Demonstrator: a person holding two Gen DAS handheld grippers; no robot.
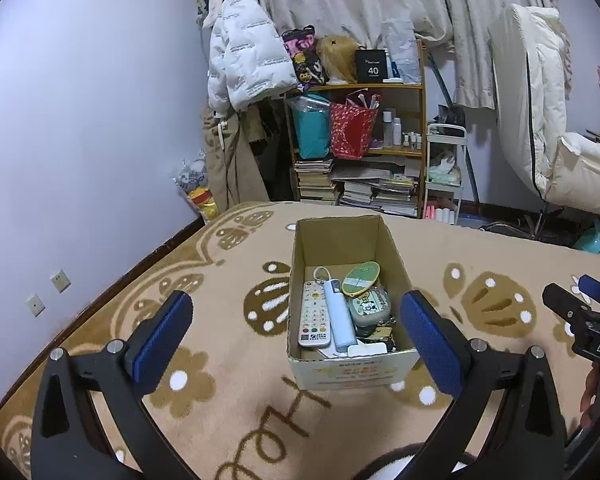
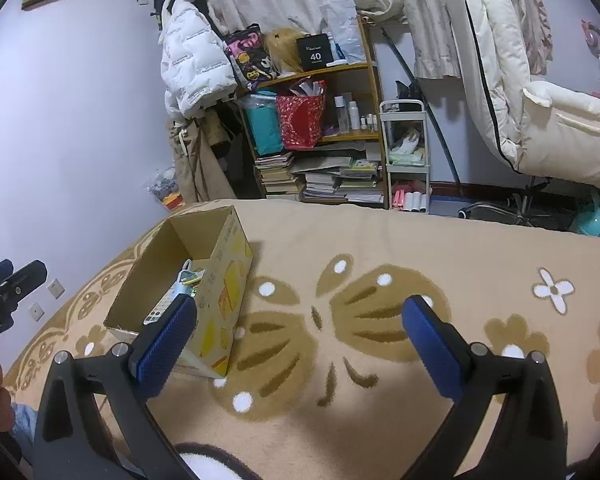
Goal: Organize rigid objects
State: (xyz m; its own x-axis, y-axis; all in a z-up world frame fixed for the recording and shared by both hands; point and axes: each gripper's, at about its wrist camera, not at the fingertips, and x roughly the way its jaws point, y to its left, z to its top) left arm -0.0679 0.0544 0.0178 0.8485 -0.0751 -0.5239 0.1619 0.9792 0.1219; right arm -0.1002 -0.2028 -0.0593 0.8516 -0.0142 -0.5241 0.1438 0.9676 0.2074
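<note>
An open cardboard box (image 1: 306,240) stands on the tan flower-patterned blanket (image 1: 228,380). Inside lie a white remote control (image 1: 314,314), a light blue case (image 1: 338,316), a green oval item (image 1: 361,278), a small grey cartoon tin (image 1: 369,306) and other small things. My left gripper (image 1: 296,336) is open and empty, hovering in front of the box. My right gripper (image 2: 300,340) is open and empty over bare blanket, to the right of the box (image 2: 224,280). The right gripper also shows at the right edge of the left wrist view (image 1: 584,312).
A wooden shelf (image 1: 380,88) with bags, bottles and stacked books stands beyond the blanket. A white jacket (image 1: 244,60) hangs left of it. A white chair (image 1: 548,128) and a small white cart (image 1: 446,168) stand at the right. A wall lies at the left.
</note>
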